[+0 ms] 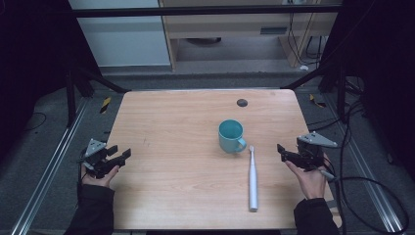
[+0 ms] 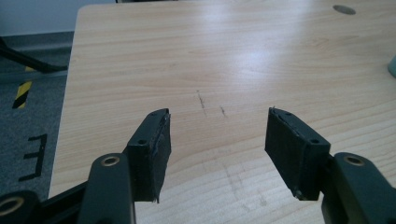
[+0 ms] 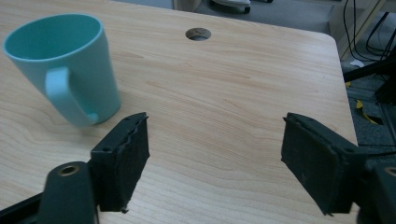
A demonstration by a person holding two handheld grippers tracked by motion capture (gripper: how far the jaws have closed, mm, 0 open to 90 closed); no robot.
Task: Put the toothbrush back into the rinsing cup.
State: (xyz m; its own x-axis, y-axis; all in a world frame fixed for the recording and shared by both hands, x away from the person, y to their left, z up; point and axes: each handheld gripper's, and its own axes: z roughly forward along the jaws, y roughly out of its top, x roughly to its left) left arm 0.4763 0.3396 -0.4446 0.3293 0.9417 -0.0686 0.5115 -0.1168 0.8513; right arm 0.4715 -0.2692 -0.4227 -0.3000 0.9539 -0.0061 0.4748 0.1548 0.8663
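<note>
A teal mug (image 1: pixel 231 135) stands upright near the middle of the wooden table (image 1: pixel 171 122), its handle turned toward the front right. Just right of it a white electric toothbrush (image 1: pixel 252 177) lies flat, brush head pointing away from me. My left gripper (image 1: pixel 123 152) hovers at the table's left edge, open with nothing between its jaws (image 2: pixel 217 140). At the right edge my right gripper (image 1: pixel 282 151) is open and empty too (image 3: pixel 215 158). In the right gripper view the mug (image 3: pixel 65 65) sits left of and beyond the jaws.
A round cable hole (image 1: pixel 242 103) is set in the table near the far edge. Metal frame rails and cables run along the floor on both sides. Light wooden furniture stands beyond the table.
</note>
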